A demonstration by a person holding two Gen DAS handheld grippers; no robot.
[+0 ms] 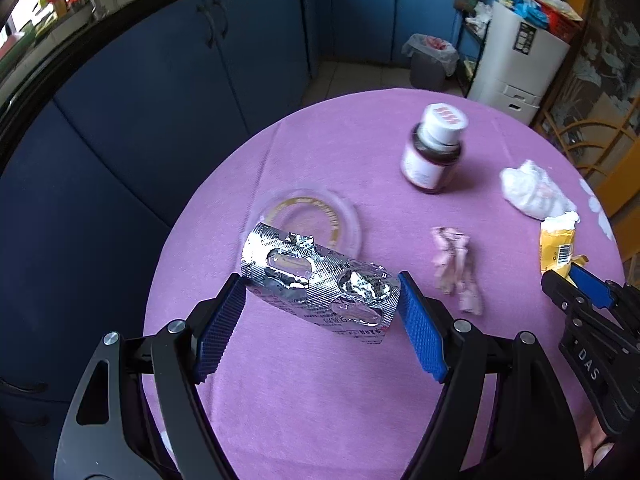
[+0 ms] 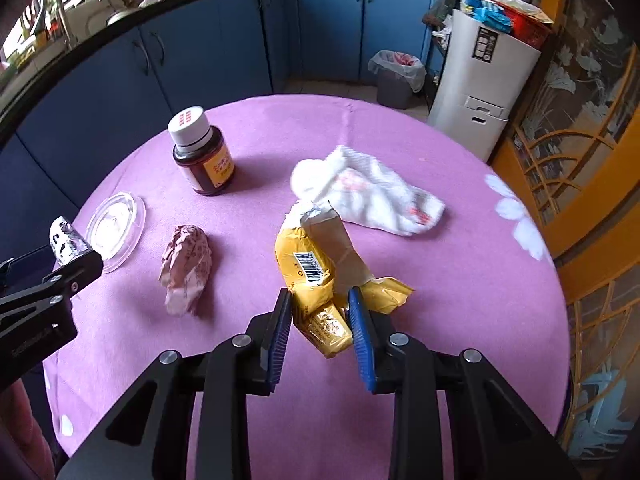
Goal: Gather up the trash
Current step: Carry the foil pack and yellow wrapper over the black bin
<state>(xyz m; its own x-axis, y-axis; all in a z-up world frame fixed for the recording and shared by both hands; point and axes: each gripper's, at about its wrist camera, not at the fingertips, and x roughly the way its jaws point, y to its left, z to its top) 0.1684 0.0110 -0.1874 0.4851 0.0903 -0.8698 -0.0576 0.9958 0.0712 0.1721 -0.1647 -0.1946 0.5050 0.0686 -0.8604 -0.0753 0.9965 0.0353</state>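
Left gripper (image 1: pixel 322 294): jaws standing fairly wide, gripping a silver blister pack (image 1: pixel 316 280) by its two ends — it is hanging clear above the cloth.
Right gripper (image 2: pixel 320 320): pads pressing on a crumpled yellow wrapper (image 2: pixel 310 276) near the table's right side.
Waiting on the purple tablecloth (image 2: pixel 460 300): a crumpled pink paper (image 2: pixel 186 268), a white tissue wad (image 2: pixel 368 192), a clear plastic lid (image 2: pixel 116 228), a brown pill bottle (image 2: pixel 202 154) standing upright.
Floor beyond: a lined grey trash bin (image 2: pixel 396 78) sitting by the blue cabinets (image 2: pixel 224 44).
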